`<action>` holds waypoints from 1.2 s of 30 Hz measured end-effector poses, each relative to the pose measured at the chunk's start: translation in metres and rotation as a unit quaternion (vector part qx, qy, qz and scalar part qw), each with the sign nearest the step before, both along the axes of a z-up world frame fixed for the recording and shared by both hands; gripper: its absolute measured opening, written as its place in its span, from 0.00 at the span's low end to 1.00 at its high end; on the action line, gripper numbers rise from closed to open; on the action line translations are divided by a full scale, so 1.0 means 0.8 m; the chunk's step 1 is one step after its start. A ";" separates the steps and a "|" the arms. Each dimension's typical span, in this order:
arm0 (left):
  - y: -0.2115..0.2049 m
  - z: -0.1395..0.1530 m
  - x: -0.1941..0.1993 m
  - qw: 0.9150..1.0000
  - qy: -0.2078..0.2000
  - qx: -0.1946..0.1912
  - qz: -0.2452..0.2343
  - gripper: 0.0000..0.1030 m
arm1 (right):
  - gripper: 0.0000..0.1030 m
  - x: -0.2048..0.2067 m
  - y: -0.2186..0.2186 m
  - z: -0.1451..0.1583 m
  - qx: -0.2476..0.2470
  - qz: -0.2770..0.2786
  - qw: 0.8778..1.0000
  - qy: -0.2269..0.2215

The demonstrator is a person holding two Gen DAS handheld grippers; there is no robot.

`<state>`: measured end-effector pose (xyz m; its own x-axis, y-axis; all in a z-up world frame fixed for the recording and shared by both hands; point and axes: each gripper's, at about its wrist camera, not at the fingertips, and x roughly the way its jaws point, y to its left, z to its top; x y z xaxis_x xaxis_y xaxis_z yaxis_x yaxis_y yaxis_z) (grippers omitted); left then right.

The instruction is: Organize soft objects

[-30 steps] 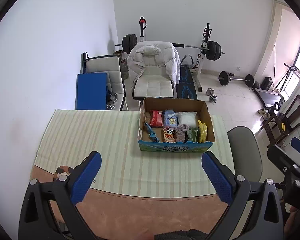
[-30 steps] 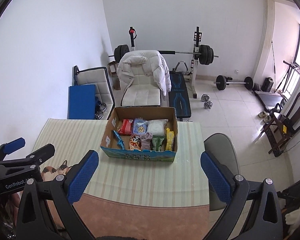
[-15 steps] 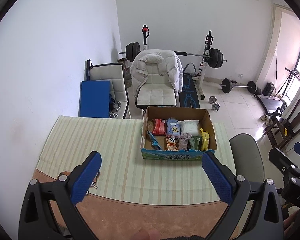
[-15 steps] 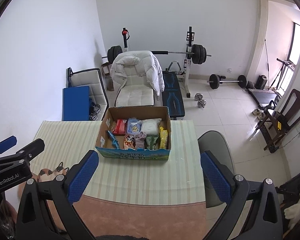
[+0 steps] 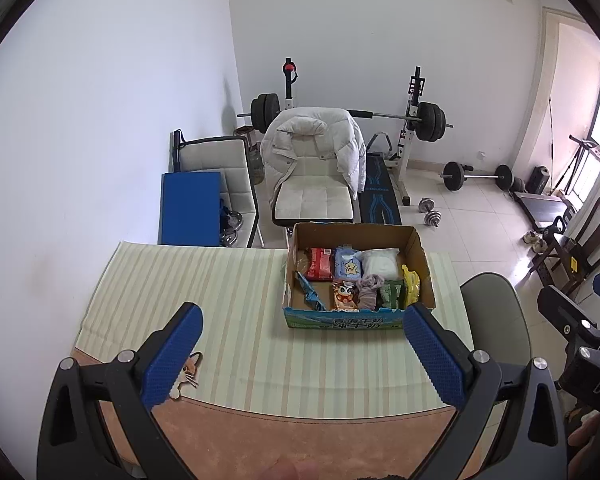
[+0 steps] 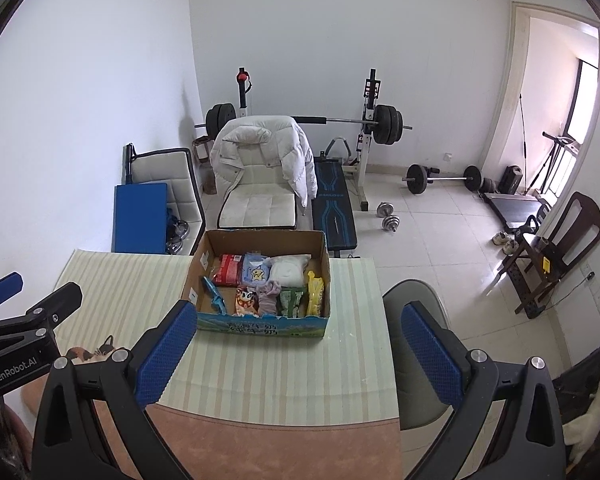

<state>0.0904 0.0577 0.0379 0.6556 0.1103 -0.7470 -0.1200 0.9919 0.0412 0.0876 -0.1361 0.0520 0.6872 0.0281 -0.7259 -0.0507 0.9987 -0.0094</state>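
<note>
An open cardboard box (image 5: 419, 252) (image 6: 324, 258) stands on the striped tablecloth (image 5: 204, 288) (image 6: 132, 280) at the table's far side. It holds several soft items: a red pack (image 5: 319, 262), a blue pack (image 5: 348, 266), a white bag (image 5: 380, 262) (image 6: 287, 270), a grey cloth (image 5: 369, 292), a yellow bag (image 5: 411, 288). My left gripper (image 5: 302, 352) is open and empty, high above the table's near edge. My right gripper (image 6: 300, 354) is open and empty, also well short of the box.
A grey chair (image 5: 496, 312) (image 6: 416, 296) stands at the table's right side. A white chair with a coat (image 5: 312, 168), a blue mat (image 5: 190, 208) and a weight bench (image 6: 334, 208) lie beyond the table. A cat sticker (image 5: 186, 372) shows at the near left.
Both grippers have risen and pulled back; the box looks smaller and farther away in both views. Both stay open and empty.
</note>
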 end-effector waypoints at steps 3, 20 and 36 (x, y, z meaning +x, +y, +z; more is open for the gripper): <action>-0.001 -0.001 0.001 1.000 0.002 0.000 -0.002 1.00 | 1.00 0.001 0.001 0.000 -0.001 -0.001 1.000 0.000; 0.001 -0.004 0.004 1.000 0.012 -0.005 -0.009 1.00 | 1.00 0.003 -0.001 -0.010 -0.009 -0.007 1.000 0.007; 0.002 -0.005 0.006 1.000 0.010 -0.006 -0.007 1.00 | 1.00 0.005 -0.001 -0.013 -0.010 -0.007 1.000 0.005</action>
